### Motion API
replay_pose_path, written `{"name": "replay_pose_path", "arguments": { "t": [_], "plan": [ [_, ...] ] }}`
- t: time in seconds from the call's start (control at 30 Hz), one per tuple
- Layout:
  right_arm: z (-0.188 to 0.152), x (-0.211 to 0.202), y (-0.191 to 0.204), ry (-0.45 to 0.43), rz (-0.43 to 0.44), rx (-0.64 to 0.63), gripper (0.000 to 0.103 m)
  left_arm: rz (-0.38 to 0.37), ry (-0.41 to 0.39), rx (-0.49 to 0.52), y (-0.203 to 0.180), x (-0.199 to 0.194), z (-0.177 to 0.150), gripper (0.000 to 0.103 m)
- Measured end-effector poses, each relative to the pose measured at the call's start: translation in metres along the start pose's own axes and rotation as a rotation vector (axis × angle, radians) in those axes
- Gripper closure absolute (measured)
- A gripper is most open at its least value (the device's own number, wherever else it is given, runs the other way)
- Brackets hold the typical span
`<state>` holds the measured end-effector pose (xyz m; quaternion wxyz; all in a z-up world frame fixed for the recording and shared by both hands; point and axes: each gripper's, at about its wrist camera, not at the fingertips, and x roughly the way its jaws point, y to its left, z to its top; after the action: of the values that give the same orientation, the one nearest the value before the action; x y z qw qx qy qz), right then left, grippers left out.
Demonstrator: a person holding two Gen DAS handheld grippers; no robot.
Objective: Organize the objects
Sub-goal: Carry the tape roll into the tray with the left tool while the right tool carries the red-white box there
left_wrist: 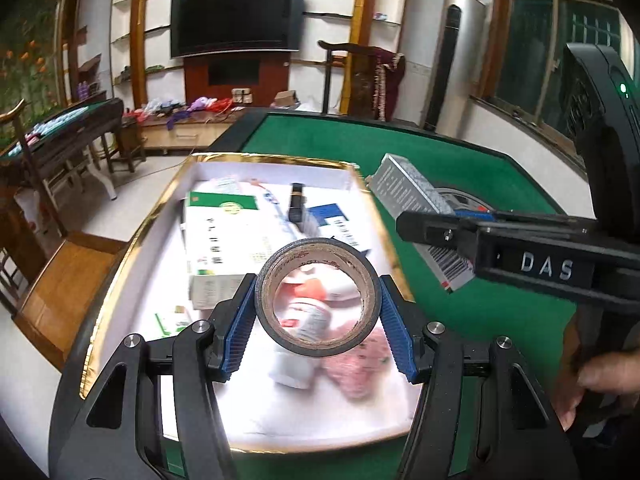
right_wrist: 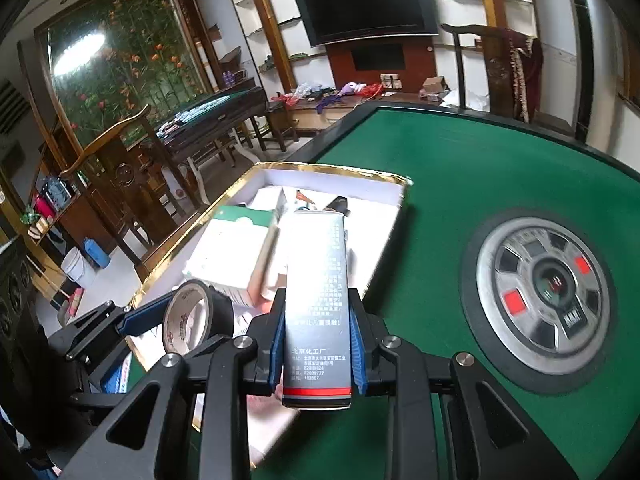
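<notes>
"DAS" on right gripper (left_wrist: 440, 226) — Chinese print on grey carton (right_wrist: 318, 300).

Ahead of the grippers a dark TV (left_wrist: 237, 20) hangs on a white shelved wall; chair (left_wrist: 352, 80) beside, floral panel (right_wrist: 120, 64) far left.

A roll of dark tape (left_wrist: 318, 296) is clamped between the blue ribbed pads (left_wrist: 240, 330) of the left gripper (left_wrist: 318, 320) and held above a gold-rimmed white box (left_wrist: 132, 240). Cartons, a small dark lipstick-like tube (left_wrist: 296, 202) and blurred packets are seen inside the box. At right, a grey carton (left_wrist: 416, 196) is gripped by the right gripper (left_wrist: 452, 216) over the green felt table (left_wrist: 480, 168).
</notes>
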<state>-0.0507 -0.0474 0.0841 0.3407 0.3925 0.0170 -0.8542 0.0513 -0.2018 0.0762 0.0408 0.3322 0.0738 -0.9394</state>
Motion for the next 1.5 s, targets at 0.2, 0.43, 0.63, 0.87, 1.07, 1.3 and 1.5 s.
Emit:
{"name": "replay_pose_path", "arguments": {
  "t": [0.2, 0.43, 0.63, 0.87, 1.07, 1.3, 1.5],
  "plan": [
    [0.024, 0.031, 0.011, 0.038, 0.012, -0.002, 0.077, 0.021, 0.027, -0.019, 0.020, 0.010, 0.001, 0.044],
    [0.042, 0.066, 0.023, 0.088, -0.001, -0.017, 0.077, 0.034, 0.047, -0.039, 0.037, 0.016, -0.002, 0.044],
    [0.052, 0.087, 0.035, 0.114, -0.001, -0.026, 0.077, 0.036, 0.059, -0.043, 0.047, 0.020, -0.004, 0.044],
    [0.064, 0.110, 0.041, 0.148, -0.009, -0.030, 0.077, 0.038, 0.075, -0.048, 0.058, 0.023, -0.009, 0.044],
    [0.074, 0.129, 0.043, 0.167, -0.023, -0.032, 0.077, 0.033, 0.108, -0.072, 0.070, 0.030, -0.013, 0.044],
    [0.084, 0.148, 0.042, 0.180, -0.063, -0.041, 0.077, 0.014, 0.123, -0.042, 0.056, 0.035, -0.017, 0.044],
    [0.094, 0.159, 0.031, 0.176, -0.087, -0.023, 0.077, 0.014, 0.131, -0.026, 0.046, 0.038, -0.020, 0.044]
  ]
}}
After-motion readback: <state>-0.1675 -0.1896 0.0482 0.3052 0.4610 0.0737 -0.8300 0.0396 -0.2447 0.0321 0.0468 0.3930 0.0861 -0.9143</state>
